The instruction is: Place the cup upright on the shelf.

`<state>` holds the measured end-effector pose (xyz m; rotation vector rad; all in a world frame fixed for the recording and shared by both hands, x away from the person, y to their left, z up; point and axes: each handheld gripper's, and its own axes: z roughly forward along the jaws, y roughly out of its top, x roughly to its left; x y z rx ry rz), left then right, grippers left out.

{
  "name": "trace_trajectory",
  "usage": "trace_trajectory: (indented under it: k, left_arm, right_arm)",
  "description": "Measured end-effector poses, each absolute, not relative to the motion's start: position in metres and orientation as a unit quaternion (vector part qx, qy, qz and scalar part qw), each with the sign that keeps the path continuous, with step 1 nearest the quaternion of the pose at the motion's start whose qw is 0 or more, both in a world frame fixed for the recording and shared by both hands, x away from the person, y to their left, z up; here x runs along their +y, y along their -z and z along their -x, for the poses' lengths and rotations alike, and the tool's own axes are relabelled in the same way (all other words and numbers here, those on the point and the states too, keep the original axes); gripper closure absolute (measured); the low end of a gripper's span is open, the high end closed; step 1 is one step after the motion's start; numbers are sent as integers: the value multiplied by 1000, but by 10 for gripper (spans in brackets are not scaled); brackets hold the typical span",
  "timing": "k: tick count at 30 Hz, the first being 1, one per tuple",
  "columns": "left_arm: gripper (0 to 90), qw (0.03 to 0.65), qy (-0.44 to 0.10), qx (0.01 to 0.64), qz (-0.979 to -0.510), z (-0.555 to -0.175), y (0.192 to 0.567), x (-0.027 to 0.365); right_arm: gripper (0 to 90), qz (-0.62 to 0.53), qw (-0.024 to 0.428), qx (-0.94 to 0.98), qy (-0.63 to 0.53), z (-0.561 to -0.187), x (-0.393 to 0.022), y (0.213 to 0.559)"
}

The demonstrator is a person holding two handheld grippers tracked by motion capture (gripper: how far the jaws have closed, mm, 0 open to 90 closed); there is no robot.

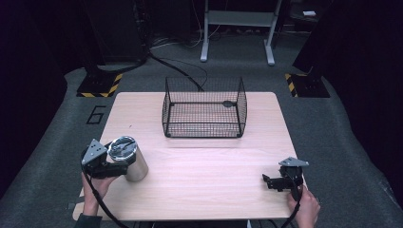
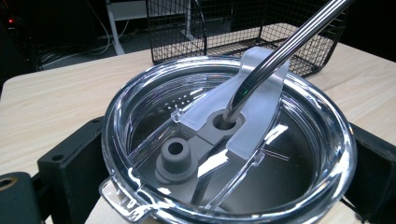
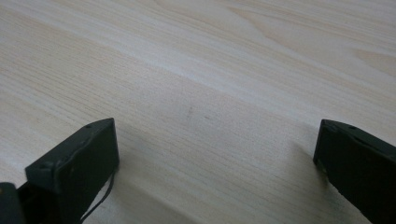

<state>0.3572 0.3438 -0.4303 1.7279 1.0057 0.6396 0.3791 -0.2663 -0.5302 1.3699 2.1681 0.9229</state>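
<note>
Down at the near left corner of the wooden table (image 1: 199,171), we see the left gripper (image 1: 119,167) with its two black jaws set on either side of a steel tumbler (image 1: 133,164), one jaw against each flank, so it is clamped on the cup. From the left gripper view we look straight down on the tumbler's clear plastic lid (image 2: 229,140), with the jaws pressing in at the lower left and lower right of its rim. A metal straw (image 2: 275,56) passes through a hole in the grey slider at the middle of the lid and leans up and away toward the top right of that view. A second, smaller round grey plug sits on the lid just beside the straw hole. The tumbler stands upright on the table, well apart from the black wire basket (image 1: 204,109), which stands at the far middle of the table. We see the left hand (image 1: 92,190) gripping its tool from below, a cable trailing off toward the table's edge. Over at the near right corner, the right gripper (image 1: 273,182) is held low over bare wood, and the right gripper view shows its jaws standing wide apart with nothing between them. The right hand (image 1: 304,209) grips it from the near edge.
</note>
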Motion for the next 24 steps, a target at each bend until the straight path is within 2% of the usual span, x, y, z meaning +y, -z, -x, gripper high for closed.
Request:
trace_trajectory:
  k: [24]
  left_arm:
    - [40,487,-265,391,-735,-372,400,331]
  right_arm:
    - [0,-491,208,778,-331,-379,-266,530]
